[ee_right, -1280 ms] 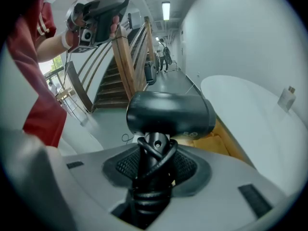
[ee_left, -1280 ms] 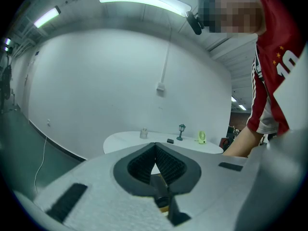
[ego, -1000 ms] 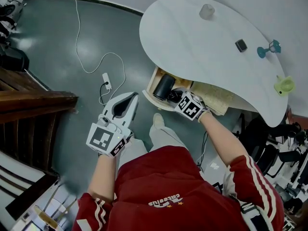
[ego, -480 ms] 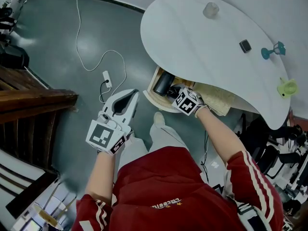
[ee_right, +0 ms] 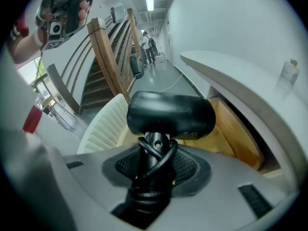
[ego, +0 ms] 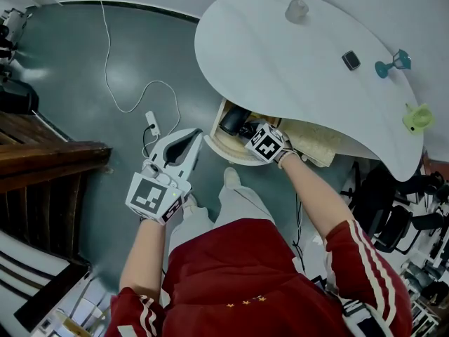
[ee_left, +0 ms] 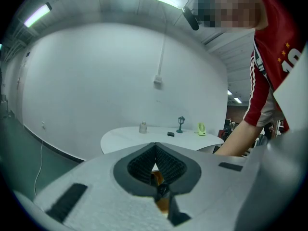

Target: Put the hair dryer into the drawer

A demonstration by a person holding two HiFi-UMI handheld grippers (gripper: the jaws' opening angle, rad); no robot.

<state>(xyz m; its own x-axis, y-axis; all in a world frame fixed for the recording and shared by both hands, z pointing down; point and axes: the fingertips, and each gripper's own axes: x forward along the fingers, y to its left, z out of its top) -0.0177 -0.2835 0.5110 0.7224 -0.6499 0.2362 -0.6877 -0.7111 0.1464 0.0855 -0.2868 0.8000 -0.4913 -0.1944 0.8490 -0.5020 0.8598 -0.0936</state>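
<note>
The black hair dryer [ego: 234, 121] [ee_right: 171, 114] hangs over the open wooden drawer [ego: 223, 146] [ee_right: 233, 136] under the white table [ego: 280, 55]. My right gripper [ego: 247, 130] [ee_right: 156, 170] is shut on its handle, which has the black cord wound around it. The dryer's barrel lies crosswise above the drawer's light interior, pointing down into it. My left gripper [ego: 191, 139] [ee_left: 155, 145] is held out over the floor to the left of the drawer, jaws shut with nothing between them.
On the table stand a small bottle [ego: 296, 10], a dark block [ego: 351, 60], a teal lamp figure [ego: 391, 63] and a green fan [ego: 417, 118]. A power strip with a white cable [ego: 152, 123] lies on the floor. A wooden staircase [ego: 42, 160] is at left, and chairs [ego: 393, 209] at right.
My right gripper has sunk with the hair dryer, moving it further into the drawer opening. The left gripper has stayed almost in place, still shut.
</note>
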